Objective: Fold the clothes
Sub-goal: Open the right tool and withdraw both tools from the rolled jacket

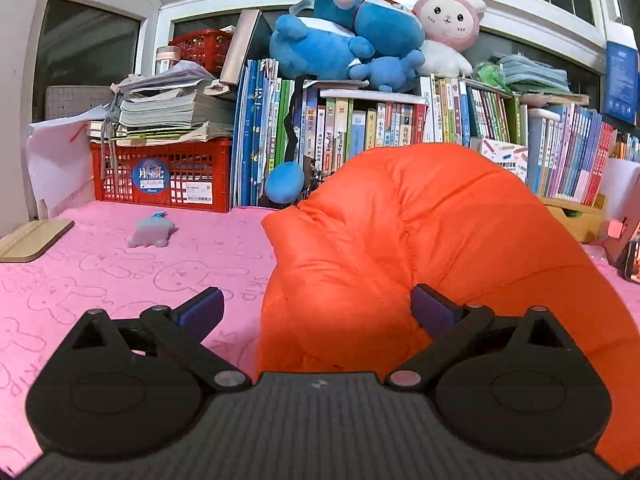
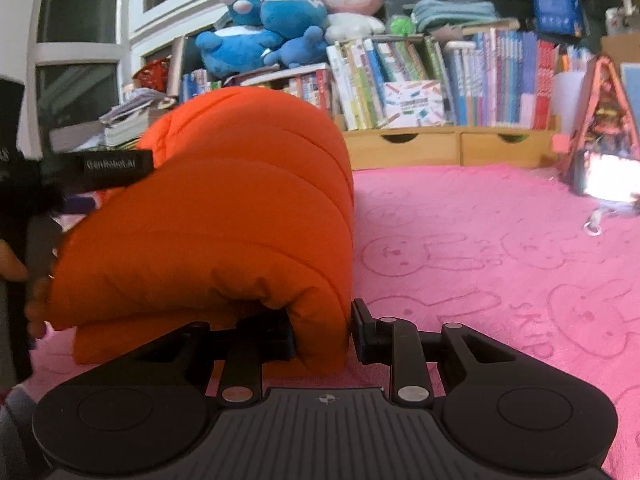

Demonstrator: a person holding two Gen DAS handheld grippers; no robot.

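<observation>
Right gripper (image 2: 322,334) is closest in the right wrist view, fingers pinched on the near corner of the orange puffy jacket (image 2: 224,216), one finger tucked under the fold and the other pad (image 2: 362,332) pressed on the outside, so it's def clamped on fabric. Left gripper (image 1: 316,308) in its own cam has the fingers spread wide, nothing clamped; the left pad (image 1: 202,308) hangs over the pink blanket (image 1: 120,280) and the right pad (image 1: 434,310) is up against the jacket (image 1: 420,240), can't tell if it's actually touching or just in front. The jacket is bunched up and doubled over on the blanket, roughly mid bed, w/ a flat layer under the puffed-up top part on the right cam. At the left edge of that cam there's the other gripper's black body (image 2: 116,166) w/ white lettering poking in beside the jacket, plus a bit of a hand (image 2: 38,300) at the jacket's low left edge. Blanket is pink w/ bunny outlines stamped in it. Further back on the left cam: a small grey-blue toy thing (image 1: 152,232) lying on the blanket well apart from the jacket, a wood board (image 1: 32,238) at the left edge. Behind that a red crate (image 1: 160,178) w/ paper stacks on top, rows of books (image 1: 380,124), then blue plush toys (image 1: 340,36) and a pink bunny plush (image 1: 448,20) piled on the books, window frames behind.
</observation>
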